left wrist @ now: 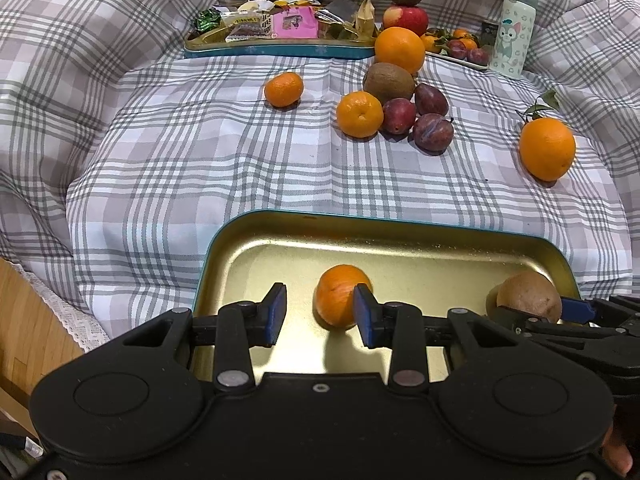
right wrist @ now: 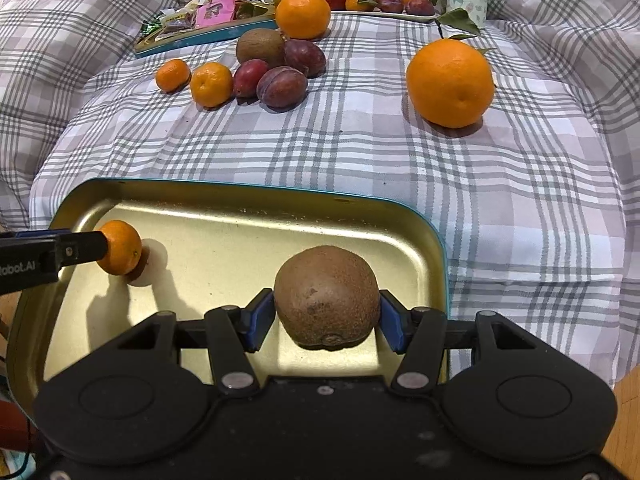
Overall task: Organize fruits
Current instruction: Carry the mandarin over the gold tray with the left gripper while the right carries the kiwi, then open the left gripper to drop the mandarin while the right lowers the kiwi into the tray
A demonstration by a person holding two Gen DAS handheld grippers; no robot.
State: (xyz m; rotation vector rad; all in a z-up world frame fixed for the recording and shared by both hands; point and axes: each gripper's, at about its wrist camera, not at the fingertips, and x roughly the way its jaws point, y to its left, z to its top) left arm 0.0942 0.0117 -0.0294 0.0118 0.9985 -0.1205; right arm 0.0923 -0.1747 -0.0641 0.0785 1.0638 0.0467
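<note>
Fruits are what we are sorting into the gold tray (right wrist: 240, 216) on the plaid cloth (right wrist: 360, 152). Our right gripper (right wrist: 327, 316) has its blue pads on either side of a kiwi (right wrist: 327, 296), apparently touching it, low over the tray's right half. The kiwi's long axis runs across the fingers, stem end facing the camera. Our left gripper (left wrist: 320, 312) stands wide apart; a mandarin (left wrist: 340, 294) sits in the tray against its right pad (left wrist: 362, 312), off-centre and not clamped. Both fruits lie directly ahead of their own grippers. Loose fruit waits beyond the tray: the leafy orange (right wrist: 450, 82) is nearer our right hand, the mandarin, plum and kiwi cluster (left wrist: 394, 108) nearer our left, so we judge each should reach forward on its own side
</note>
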